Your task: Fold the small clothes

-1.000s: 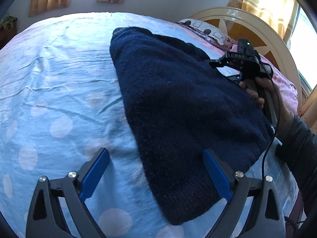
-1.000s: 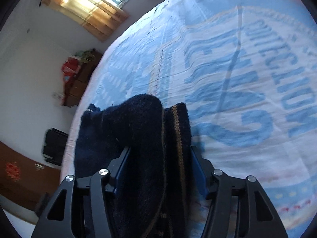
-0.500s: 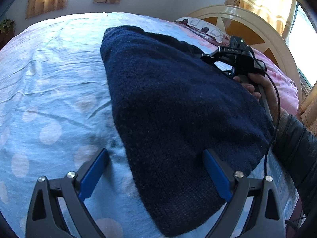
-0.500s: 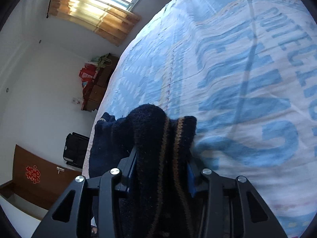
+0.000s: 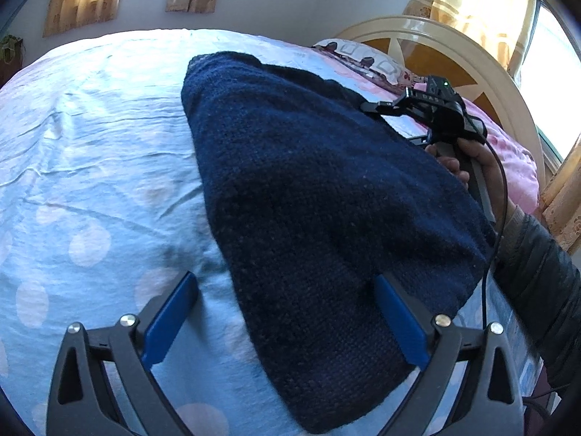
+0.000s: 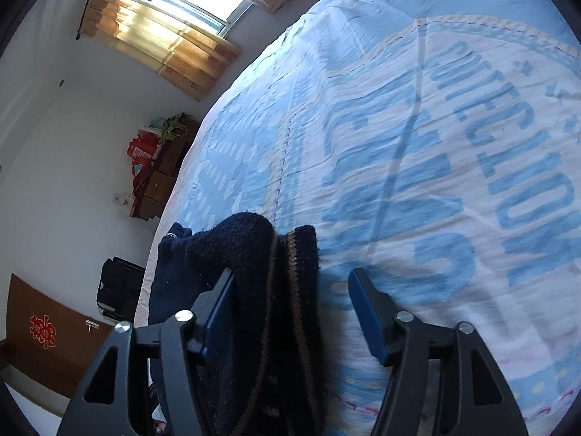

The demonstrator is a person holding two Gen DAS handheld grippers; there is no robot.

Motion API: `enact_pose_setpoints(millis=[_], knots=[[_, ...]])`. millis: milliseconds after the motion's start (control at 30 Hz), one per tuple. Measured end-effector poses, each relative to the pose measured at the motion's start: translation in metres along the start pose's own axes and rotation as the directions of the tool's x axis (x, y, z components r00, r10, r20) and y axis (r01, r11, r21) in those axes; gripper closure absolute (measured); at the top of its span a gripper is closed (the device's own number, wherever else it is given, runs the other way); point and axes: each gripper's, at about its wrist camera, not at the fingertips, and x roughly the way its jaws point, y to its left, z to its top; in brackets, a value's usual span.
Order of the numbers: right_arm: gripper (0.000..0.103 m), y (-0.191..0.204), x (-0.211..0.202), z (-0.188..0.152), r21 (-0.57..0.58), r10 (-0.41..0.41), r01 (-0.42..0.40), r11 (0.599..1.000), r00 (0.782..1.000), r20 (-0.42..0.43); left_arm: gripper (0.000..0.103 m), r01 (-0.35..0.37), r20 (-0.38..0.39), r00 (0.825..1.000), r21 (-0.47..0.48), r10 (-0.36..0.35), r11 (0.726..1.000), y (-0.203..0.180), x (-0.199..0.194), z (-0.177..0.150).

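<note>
Left gripper (image 5: 285,312) hangs wide over the blue bedsheet (image 5: 94,152), the navy knit sweater (image 5: 308,189) spread between its fingers and beyond. Right gripper (image 6: 290,301) gapes too, the sweater's striped hem against its left finger (image 6: 218,309).

1. My left gripper (image 5: 285,321): black frame, blue pads.
2. My right gripper (image 6: 290,309): same black frame, same blue pads.
3. Sweater (image 5: 319,196): dark navy knit; its edge (image 6: 287,290) carries thin brown stripes.
4. Bed sheet (image 5: 94,152): light blue with pale pink dots; from the right wrist camera, white with blue lettering (image 6: 508,145).
5. Pillow (image 5: 508,152): pink.
6. Headboard (image 5: 446,51): cream frame, orange-brown panels.
7. Curtains (image 6: 159,47): yellow-orange.
</note>
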Motion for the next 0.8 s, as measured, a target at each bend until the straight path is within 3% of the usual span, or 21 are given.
enact_pose_setpoints(millis=[67, 267, 333, 367, 433, 500, 533, 633, 700, 767, 800], knots=[[0.028, 0.005, 0.004, -0.001, -0.009, 0.025, -0.025, 1.0, 1.0, -0.01, 0.0, 0.003, -0.006, 1.0, 0.006, -0.003, 1.0, 0.0, 0.001, 0.0], [0.03, 0.021, 0.024, -0.007, -0.07, 0.09, -0.095, 0.993, 0.994, -0.059, 0.0, -0.025, -0.016, 1.0, 0.018, 0.025, 1.0, -0.006, 0.003, -0.001], [0.048, 0.01, 0.024, -0.003, -0.022, 0.119, -0.12, 0.993, 0.992, -0.049, 0.0, -0.024, -0.02, 1.0, 0.011, 0.024, 1.0, -0.006, 0.004, 0.001], [0.062, 0.002, 0.025, -0.002, 0.016, 0.129, -0.128, 0.992, 0.991, -0.047, 0.0, -0.024, -0.022, 0.999, 0.008, 0.024, 1.0, -0.007, 0.004, 0.001], [0.069, -0.007, 0.024, -0.003, 0.058, 0.175, -0.172, 0.983, 0.984, -0.043, 0.0, -0.044, -0.03, 0.999, 0.011, 0.044, 0.999, -0.011, 0.007, 0.004], [0.07, -0.002, 0.025, -0.006, 0.035, 0.151, -0.149, 0.988, 0.988, -0.045, 0.0, -0.069, -0.034, 0.997, 0.024, 0.07, 0.997, -0.017, 0.009, 0.007], [0.07, 0.002, 0.026, -0.007, 0.02, 0.137, -0.136, 0.991, 0.989, -0.047, 0.006, -0.082, -0.035, 0.996, 0.041, 0.083, 0.996, -0.021, 0.01, 0.008], [0.076, 0.014, 0.024, -0.012, -0.011, 0.092, -0.092, 0.996, 0.996, -0.021, 0.035, -0.055, -0.03, 0.998, 0.047, 0.057, 0.997, -0.027, 0.008, 0.011], [0.079, 0.026, 0.018, -0.018, -0.052, 0.048, -0.047, 0.998, 0.999, 0.015, 0.049, -0.073, -0.022, 0.997, 0.053, 0.074, 0.996, -0.029, 0.006, 0.012], [0.079, 0.038, 0.013, -0.023, -0.087, 0.007, -0.004, 0.996, 0.999, 0.04, 0.072, -0.111, -0.007, 0.994, 0.068, 0.112, 0.991, -0.03, -0.001, 0.015], [0.08, 0.042, 0.01, -0.026, -0.098, -0.009, 0.014, 0.995, 0.999, 0.051, 0.076, -0.123, -0.005, 0.992, 0.074, 0.123, 0.99, -0.03, -0.004, 0.015]])
